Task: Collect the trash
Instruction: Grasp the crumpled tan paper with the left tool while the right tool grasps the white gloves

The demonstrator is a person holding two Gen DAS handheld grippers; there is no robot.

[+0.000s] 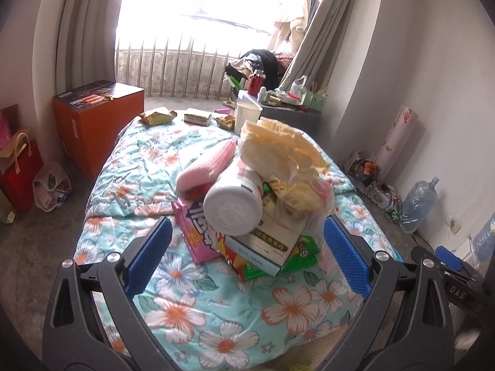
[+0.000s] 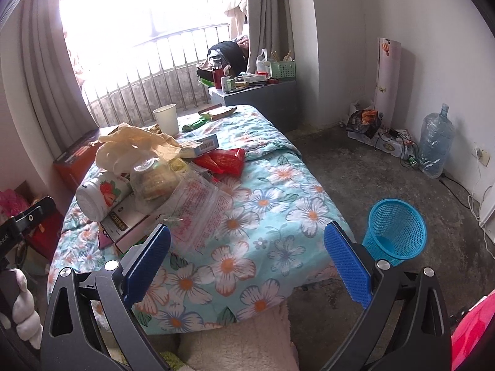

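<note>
A heap of trash lies on the floral bedspread (image 1: pixel 191 296): a white bottle (image 1: pixel 232 207) on its side, a pale box (image 1: pixel 266 244), a pink wrapper (image 1: pixel 198 235), green wrappers (image 1: pixel 304 249) and a crumpled yellowish bag (image 1: pixel 278 148). My left gripper (image 1: pixel 247 259) hovers open just short of the heap, its blue pads either side of the box. In the right wrist view the same bottle (image 2: pixel 99 194), a clear plastic bag (image 2: pixel 198 213) and a red wrapper (image 2: pixel 222 160) show. My right gripper (image 2: pixel 247 259) is open over the bed's near corner, nothing between its fingers. A blue mesh bin (image 2: pixel 394 232) stands on the floor.
A paper cup (image 1: pixel 246 117) and more wrappers (image 1: pixel 156 117) lie at the bed's far end. An orange box (image 1: pixel 96 123) and red bags (image 1: pixel 18 173) stand left of the bed. A water jug (image 2: pixel 436 142) and cables line the right wall. Bare concrete floor (image 2: pixel 355 170) spreads right.
</note>
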